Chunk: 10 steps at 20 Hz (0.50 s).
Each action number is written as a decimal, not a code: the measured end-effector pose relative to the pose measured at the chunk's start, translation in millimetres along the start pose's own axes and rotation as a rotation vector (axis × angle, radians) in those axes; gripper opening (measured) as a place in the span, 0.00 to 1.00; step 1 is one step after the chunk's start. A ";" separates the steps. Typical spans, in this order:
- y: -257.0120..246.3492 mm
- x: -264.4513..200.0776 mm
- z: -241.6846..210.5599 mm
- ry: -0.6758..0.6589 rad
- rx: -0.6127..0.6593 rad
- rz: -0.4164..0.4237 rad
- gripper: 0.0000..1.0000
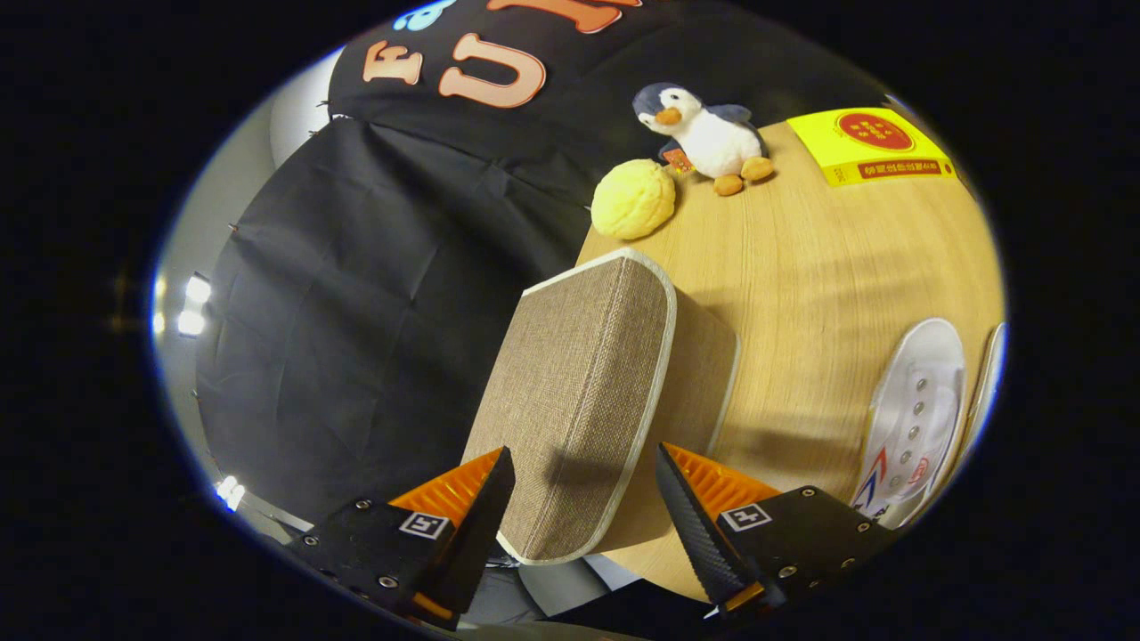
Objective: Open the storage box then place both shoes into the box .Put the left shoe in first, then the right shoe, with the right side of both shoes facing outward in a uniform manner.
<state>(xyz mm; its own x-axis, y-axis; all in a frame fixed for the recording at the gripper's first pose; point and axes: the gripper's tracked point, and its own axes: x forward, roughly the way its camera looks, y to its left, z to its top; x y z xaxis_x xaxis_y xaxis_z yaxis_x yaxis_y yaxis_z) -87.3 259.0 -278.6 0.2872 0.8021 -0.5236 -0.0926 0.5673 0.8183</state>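
Observation:
The storage box (704,374) of brown woven fabric with pale trim stands at the near end of the wooden table (802,267). Its lid (579,383) faces me, tilted, and runs down between my fingers. My gripper (585,452) is shut on the lid's near end, with one finger pressed against each trimmed side. A white shoe (917,418) with metal eyelets and a red and blue mark lies on the table to the right of the box, beyond my right finger. A second white shoe (989,383) shows as a sliver just past it.
At the table's far end sit a yellow plush ball (634,198), a penguin soft toy (708,133) and a yellow carton (868,142). Black cloth hangs to the left of the table, with bright lamps (191,303) beyond it.

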 end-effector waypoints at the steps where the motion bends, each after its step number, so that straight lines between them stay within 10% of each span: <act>1: -2.8 3.3 -1.8 0.006 0.011 0.004 0.95; 10: -5.0 28.1 -10.1 0.032 0.142 0.121 0.95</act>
<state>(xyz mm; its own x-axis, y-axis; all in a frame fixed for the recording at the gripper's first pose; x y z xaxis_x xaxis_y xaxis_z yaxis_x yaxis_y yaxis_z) -88.4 280.5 -299.7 0.2516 0.8697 -0.4245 0.0111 0.4360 0.8999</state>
